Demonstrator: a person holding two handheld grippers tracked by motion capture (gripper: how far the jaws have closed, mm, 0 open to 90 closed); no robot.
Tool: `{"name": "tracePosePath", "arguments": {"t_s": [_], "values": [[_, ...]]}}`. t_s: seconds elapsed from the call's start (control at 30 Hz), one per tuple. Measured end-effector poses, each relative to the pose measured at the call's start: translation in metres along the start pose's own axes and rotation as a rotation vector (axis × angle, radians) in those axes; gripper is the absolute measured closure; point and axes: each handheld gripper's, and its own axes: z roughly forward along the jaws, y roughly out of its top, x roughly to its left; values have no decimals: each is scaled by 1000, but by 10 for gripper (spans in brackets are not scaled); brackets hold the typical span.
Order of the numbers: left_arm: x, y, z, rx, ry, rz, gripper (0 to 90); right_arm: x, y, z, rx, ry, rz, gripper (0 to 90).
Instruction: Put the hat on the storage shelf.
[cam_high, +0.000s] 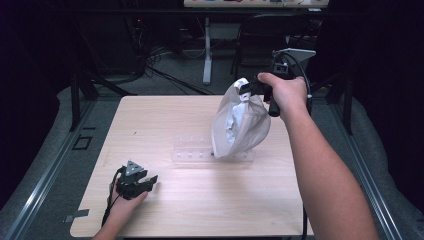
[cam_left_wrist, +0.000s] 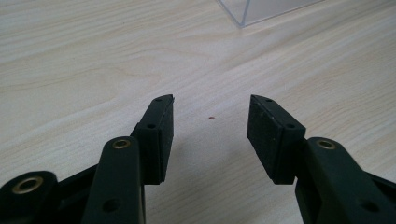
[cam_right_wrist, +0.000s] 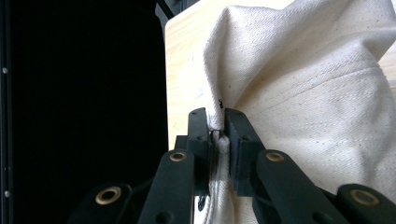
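Counter (cam_high: 165, 210) of pale wood grain is being shown across the middle of the high view, with dark floor and table legs lying beyond it along the upper edge of the frame. A cream cloth bag (cam_high: 240, 127) is being held up right of centre in that view, its lower end hanging just over a clear plastic rack (cam_high: 200, 154) that is lying flat at the centre of the counter; whether bag and rack are touching cannot be told. In the right gripper view the bag (cam_right_wrist: 317, 107) is being seen across the right half of the frame, with the counter edge at upper centre and darkness on the left.

The right gripper (cam_high: 250, 90) is being carried in a hand at the upper right of the high view, and its jaws are being pressed onto a seam at the bag's top edge; in its own view (cam_right_wrist: 219, 135) the fabric is being pinched tightly between the two black pads.

The left gripper (cam_high: 145, 182) is being rested on the counter at the lower left of the high view, well apart from the bag. In its own view (cam_left_wrist: 210, 135) the jaws are being kept spread, with bare wood between them and a corner of the clear rack (cam_left_wrist: 261, 11) lying at the upper edge.
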Motion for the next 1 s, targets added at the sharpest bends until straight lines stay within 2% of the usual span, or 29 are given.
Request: {"name": "tracePosePath", "arguments": {"t_s": [0.23, 0.33, 0.43, 0.67, 0.7, 0.9, 1.0], "values": [[-1, 0, 1, -7, 2, -1, 512, -6, 4, 13, -24, 9, 25, 814], [-2, 0, 1, -9, 1, 0, 512, -9, 6, 18, -32, -14, 33, 815], [-2, 0, 1, -7, 3, 7, 512, -9, 7, 18, -51, -12, 41, 814], [-8, 4, -1, -24, -4, 22, 507, -9, 7, 18, -54, -28, 38, 814], [-12, 6, -2, -41, -5, 44, 506, -8, 6, 20, -52, -24, 35, 814], [-31, 17, -5, -89, -49, 79, 493, -6, 5, 26, -44, -34, 30, 813], [-44, 25, -7, -108, -69, 113, 488, -7, 5, 29, -45, -29, 34, 813]]}}
